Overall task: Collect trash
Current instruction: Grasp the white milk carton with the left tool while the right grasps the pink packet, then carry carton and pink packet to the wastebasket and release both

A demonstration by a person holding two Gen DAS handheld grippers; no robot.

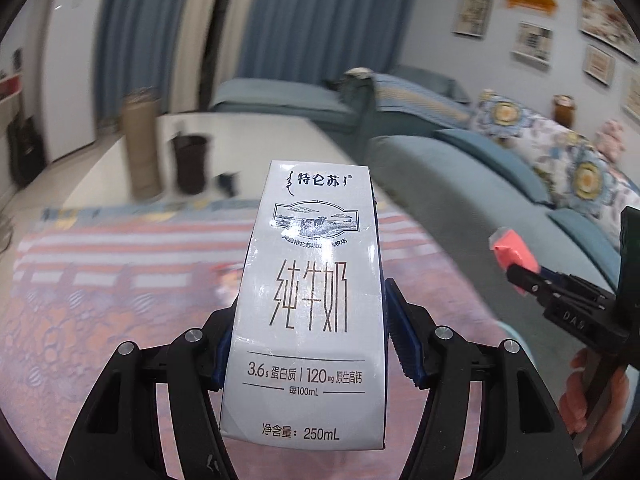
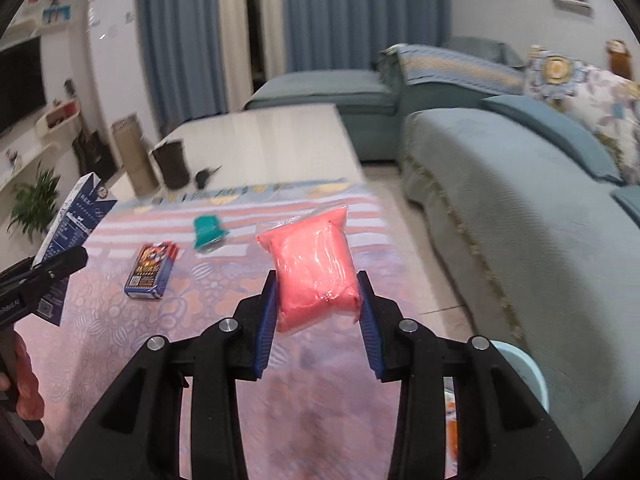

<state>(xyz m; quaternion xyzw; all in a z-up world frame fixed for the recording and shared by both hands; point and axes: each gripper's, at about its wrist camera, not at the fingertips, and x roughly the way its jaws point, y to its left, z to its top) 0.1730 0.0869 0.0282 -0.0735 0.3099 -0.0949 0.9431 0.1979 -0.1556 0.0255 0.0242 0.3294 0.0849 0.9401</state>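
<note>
Left gripper (image 1: pixel 308 344) clamped on a white rectangular 250mL milk carton (image 1: pixel 310 304) with a cow picture and dark lettering, blue finger pads pressing both narrow sides; carton held upright, lifted above the desk. In the right wrist view the same carton (image 2: pixel 72 224) shows at the left edge, tilted, blue side panel facing the camera, held in the left gripper (image 2: pixel 48 268).

Right gripper (image 2: pixel 318 308) clamped on a pink soft packet in clear plastic wrap (image 2: pixel 314 268), pads squeezing its lower half, packet raised off the desk. In the left wrist view the packet (image 1: pixel 514 254) pokes out of the right gripper (image 1: pixel 520 276) at the right edge, with a bare hand (image 1: pixel 592 392) on the handle below.

Still lying on the desk (image 2: pixel 120 340), which wears a pink-and-white striped, floral patterned cloth: a small blue-and-red printed box (image 2: pixel 150 272) flat on its side, and just beyond it a teal crumpled item (image 2: pixel 208 232), the two apart. Far end of the desk: a dark brown cylindrical cup (image 2: pixel 172 164), a taller tan cylinder (image 2: pixel 134 156) beside it, a small black object (image 2: pixel 206 176) near them.

A light blue round bin rim (image 2: pixel 524 364) sits low right beside the desk. Teal fabric sofa (image 2: pixel 500 184) with floral cushions to the right, blue curtains (image 2: pixel 320 12) behind.
</note>
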